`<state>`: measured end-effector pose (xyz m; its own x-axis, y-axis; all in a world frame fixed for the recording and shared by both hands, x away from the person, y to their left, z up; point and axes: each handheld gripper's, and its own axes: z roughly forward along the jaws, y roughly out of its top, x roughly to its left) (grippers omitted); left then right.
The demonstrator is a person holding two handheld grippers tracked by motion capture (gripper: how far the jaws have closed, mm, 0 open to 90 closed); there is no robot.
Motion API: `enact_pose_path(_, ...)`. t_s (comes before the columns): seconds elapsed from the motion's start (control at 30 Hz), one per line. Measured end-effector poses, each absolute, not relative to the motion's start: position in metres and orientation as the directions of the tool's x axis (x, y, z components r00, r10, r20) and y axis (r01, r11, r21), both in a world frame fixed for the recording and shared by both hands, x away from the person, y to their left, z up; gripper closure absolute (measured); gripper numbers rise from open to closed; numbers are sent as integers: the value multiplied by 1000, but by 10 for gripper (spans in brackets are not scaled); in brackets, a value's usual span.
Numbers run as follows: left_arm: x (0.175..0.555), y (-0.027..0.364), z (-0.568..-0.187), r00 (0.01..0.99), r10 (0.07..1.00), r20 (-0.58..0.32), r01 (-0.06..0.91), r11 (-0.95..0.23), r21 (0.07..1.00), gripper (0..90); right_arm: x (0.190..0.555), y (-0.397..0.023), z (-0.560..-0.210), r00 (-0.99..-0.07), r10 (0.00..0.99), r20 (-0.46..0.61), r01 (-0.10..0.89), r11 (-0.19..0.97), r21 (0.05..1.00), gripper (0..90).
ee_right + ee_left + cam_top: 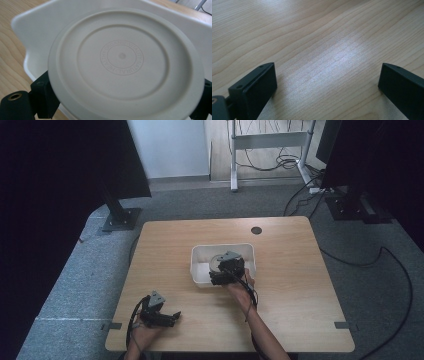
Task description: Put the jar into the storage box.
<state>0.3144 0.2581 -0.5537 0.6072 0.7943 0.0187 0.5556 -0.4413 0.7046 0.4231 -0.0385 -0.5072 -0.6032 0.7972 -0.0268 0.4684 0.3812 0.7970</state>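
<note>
A round off-white plate (122,57), its ringed underside with embossed lettering facing the camera, is clamped edge to edge between the jaws of my right gripper (123,98). In the high view that gripper (220,270) holds the plate (217,261) tilted over a white rectangular tub (200,251) at the middle of the wooden table (290,285). The tub's wall (37,30) rises right behind the plate. My left gripper (167,318) rests low near the table's front left edge. Its jaws stand wide apart over bare wood (312,30), and the left gripper (327,75) holds nothing.
A round cable hole (256,230) sits near the table's far edge. Black stands (120,215) and cables (390,265) lie on the grey carpet around the table. A white desk frame (270,140) stands at the back.
</note>
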Motion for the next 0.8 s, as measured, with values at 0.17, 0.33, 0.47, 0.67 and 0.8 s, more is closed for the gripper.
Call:
enact_pose_path(0.17, 314, 258, -554, 607, 794, 19, 556, -442, 705, 16, 425, -37, -517, -599, 800, -31, 484, 393, 782, 94)
enact_pose_path(0.33, 314, 258, -554, 607, 794, 18, 556, -441, 705, 15, 426, -38, -522, -585, 811, -16, 502, 377, 778, 94)
enact_pose_path(0.47, 314, 258, -554, 607, 794, 19, 555, -442, 705, 15, 428, -40, -521, -581, 814, 10, 524, 364, 770, 93)
enact_pose_path(0.67, 314, 258, -554, 607, 794, 18, 556, -441, 705, 15, 429, -40, -521, -587, 810, 7, 525, 374, 764, 91)
enact_pose_path(0.8, 314, 258, -554, 607, 794, 19, 556, -441, 705, 15, 430, -40, -520, -588, 809, -1, 522, 380, 764, 51)
